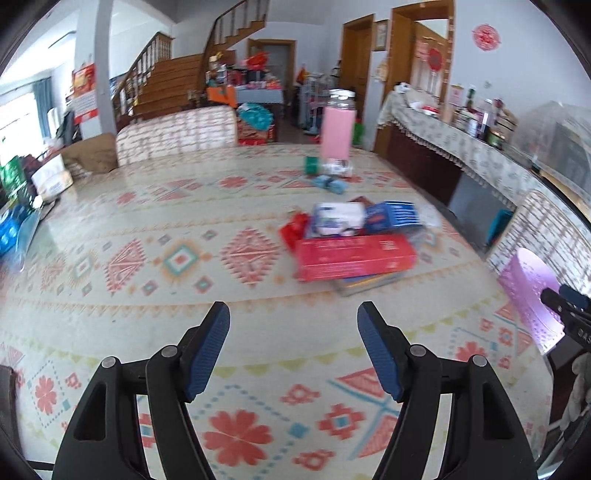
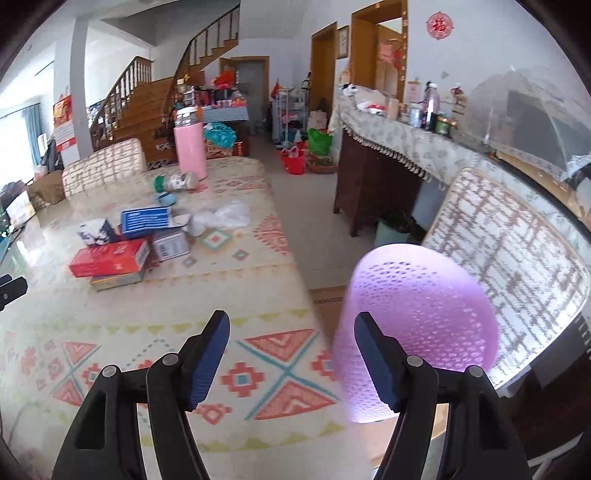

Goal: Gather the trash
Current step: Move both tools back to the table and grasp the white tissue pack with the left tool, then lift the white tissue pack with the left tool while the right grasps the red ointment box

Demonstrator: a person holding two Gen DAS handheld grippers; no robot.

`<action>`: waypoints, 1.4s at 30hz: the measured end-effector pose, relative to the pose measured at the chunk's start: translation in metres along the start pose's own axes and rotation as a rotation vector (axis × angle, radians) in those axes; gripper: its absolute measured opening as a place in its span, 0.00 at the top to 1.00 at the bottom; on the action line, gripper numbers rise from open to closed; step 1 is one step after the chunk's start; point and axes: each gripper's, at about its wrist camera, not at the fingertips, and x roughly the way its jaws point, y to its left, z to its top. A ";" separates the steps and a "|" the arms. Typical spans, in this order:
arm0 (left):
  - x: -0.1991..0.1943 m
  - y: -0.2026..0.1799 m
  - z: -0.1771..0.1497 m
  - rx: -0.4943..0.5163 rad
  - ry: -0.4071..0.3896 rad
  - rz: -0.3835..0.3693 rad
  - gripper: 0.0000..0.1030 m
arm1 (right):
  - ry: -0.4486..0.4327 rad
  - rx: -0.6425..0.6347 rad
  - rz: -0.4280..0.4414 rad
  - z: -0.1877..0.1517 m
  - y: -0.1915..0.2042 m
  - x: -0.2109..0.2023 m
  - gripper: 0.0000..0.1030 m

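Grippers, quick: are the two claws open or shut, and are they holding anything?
Left gripper: open, holding nothing.
Right gripper: open, holding nothing; the purple perforated plastic basket sits beside it.

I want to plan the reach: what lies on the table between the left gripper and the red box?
Only bare patterned tablecloth lies between the left gripper and the red box; the left wrist view shows this.

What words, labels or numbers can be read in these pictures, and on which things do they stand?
"福": red paper ornament on the wall, barely readable.
Red box: print too blurred to read.
Blue box: white lines of print, too small to read.
Red posters near the stairs: unreadable.
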 end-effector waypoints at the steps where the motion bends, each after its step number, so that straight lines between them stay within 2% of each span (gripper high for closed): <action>1: 0.004 0.008 0.002 -0.015 0.010 0.002 0.31 | 0.007 0.001 0.017 0.000 0.004 0.002 0.28; 9: 0.039 0.038 0.017 -0.108 0.081 -0.025 0.31 | 0.070 0.011 0.163 0.002 0.035 0.028 0.27; 15: 0.065 0.036 0.052 -0.120 0.065 -0.113 0.28 | 0.108 0.027 0.230 0.006 0.049 0.045 0.26; 18: 0.074 0.020 0.072 -0.046 0.017 -0.159 0.23 | 0.123 0.036 0.243 0.007 0.051 0.053 0.26; 23: 0.095 -0.018 0.091 0.203 -0.041 -0.170 0.19 | 0.140 0.046 0.246 0.010 0.050 0.062 0.26; 26: 0.114 -0.032 0.092 0.300 -0.006 -0.176 0.19 | 0.146 0.048 0.241 0.012 0.048 0.066 0.26; 30: 0.134 -0.043 0.087 0.330 0.076 -0.213 0.19 | 0.154 0.048 0.245 0.013 0.046 0.073 0.26; 31: 0.137 -0.045 0.086 0.329 0.099 -0.225 0.24 | 0.157 0.047 0.246 0.013 0.047 0.075 0.26; 32: 0.139 -0.046 0.083 0.312 0.124 -0.250 0.53 | 0.161 0.045 0.247 0.013 0.048 0.077 0.26; 34: 0.142 -0.047 0.080 0.282 0.170 -0.243 0.77 | 0.172 0.045 0.256 0.012 0.051 0.082 0.26; 35: 0.138 -0.044 0.080 0.248 0.173 -0.242 0.82 | 0.177 0.044 0.262 0.012 0.052 0.083 0.26; 40: 0.109 -0.019 0.075 0.087 0.163 -0.284 0.83 | 0.166 0.017 0.285 0.013 0.060 0.081 0.26; 42: 0.091 -0.008 0.069 0.045 0.147 -0.274 0.83 | 0.167 0.002 0.307 0.013 0.065 0.080 0.26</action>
